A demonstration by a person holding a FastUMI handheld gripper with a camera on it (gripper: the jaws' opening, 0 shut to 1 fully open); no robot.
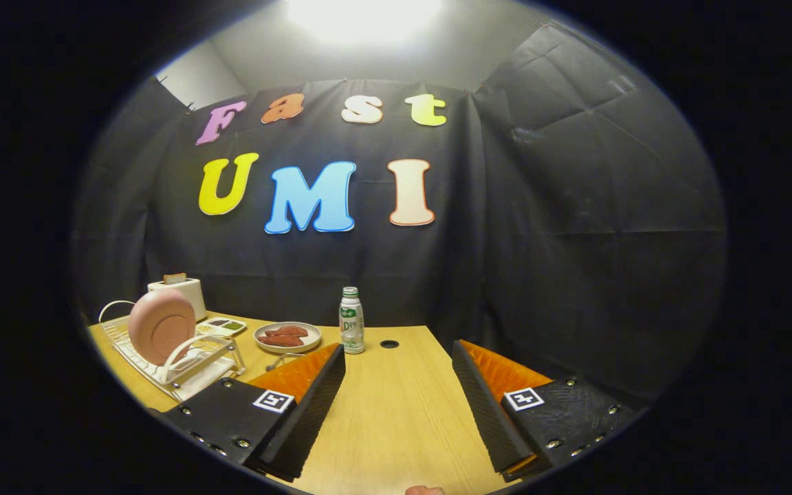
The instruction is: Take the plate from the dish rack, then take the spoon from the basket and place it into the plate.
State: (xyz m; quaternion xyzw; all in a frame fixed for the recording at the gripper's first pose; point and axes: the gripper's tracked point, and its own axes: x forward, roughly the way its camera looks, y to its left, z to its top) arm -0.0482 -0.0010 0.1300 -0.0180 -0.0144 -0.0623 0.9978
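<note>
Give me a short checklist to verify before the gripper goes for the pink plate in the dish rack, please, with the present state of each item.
1. Fingers apart and holding nothing: ok, the gripper is open over bare table.
2. Plate standing upright in the dish rack: ok.
3. Plate rim free to grasp: ok, the upper rim is clear.
4. Gripper lined up with the plate: not ok, the plate is well off beside the left finger.
5. Bottle and food dish away from the rack: ok.
6. Spoon and basket located: cannot tell.
</note>
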